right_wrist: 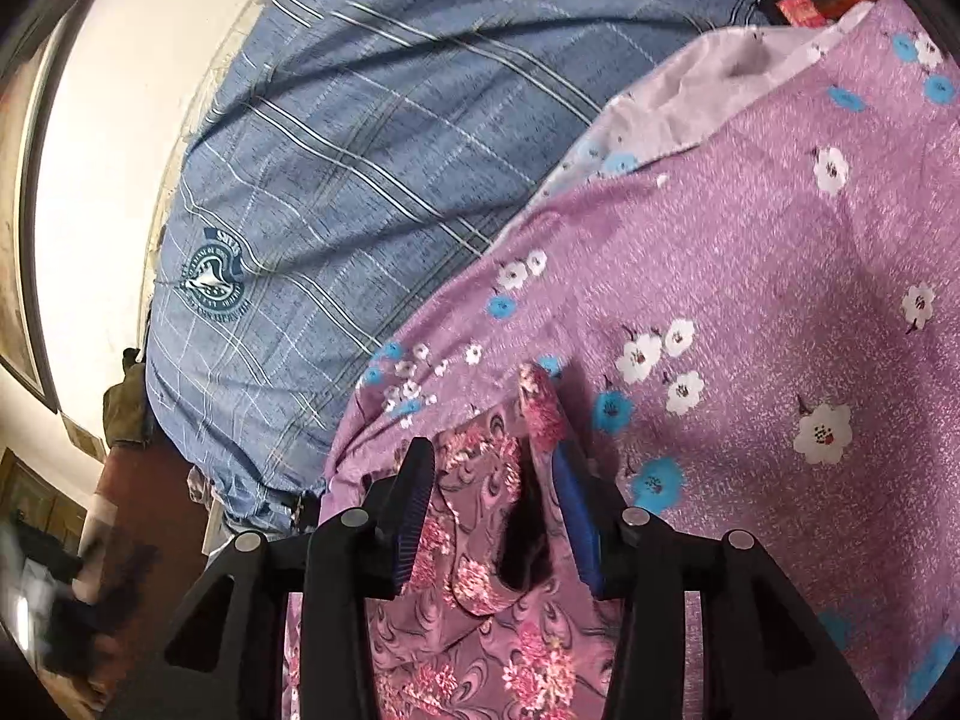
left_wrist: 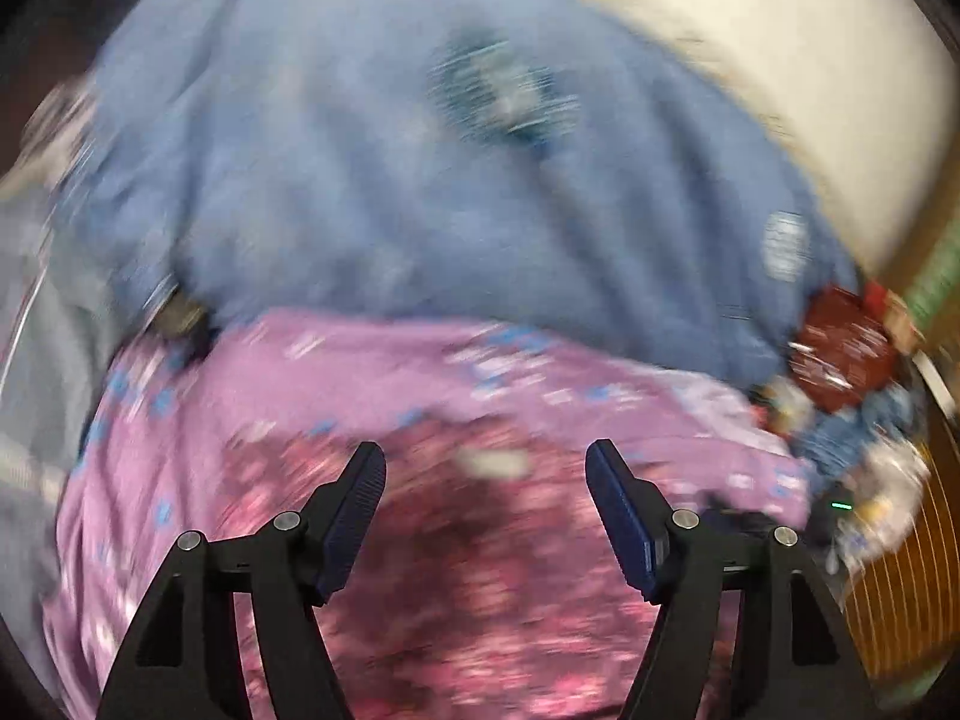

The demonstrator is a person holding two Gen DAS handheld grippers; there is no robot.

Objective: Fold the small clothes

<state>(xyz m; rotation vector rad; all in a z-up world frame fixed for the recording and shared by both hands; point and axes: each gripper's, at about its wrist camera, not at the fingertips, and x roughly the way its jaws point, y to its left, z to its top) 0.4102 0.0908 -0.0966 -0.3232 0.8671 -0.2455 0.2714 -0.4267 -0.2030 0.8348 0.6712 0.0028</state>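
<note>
Floral garment [right_wrist: 510,570] lies between parted right tongs [right_wrist: 495,468]; left tongs [left_wrist: 486,462] wide, empty.

A home, most likely a bedroom. Bed spread with a lilac floral sheet [right_wrist: 780,252], a blue checked cloth [right_wrist: 360,138] with a printed crest laid over its far edge. White plastered wall [right_wrist: 120,120] behind, a framed picture [right_wrist: 24,276] hung on it. Dark bottle with a red label [right_wrist: 792,0] near the sheet's far corner. Wooden furniture [right_wrist: 36,498] low by the wall, blurred.
</note>
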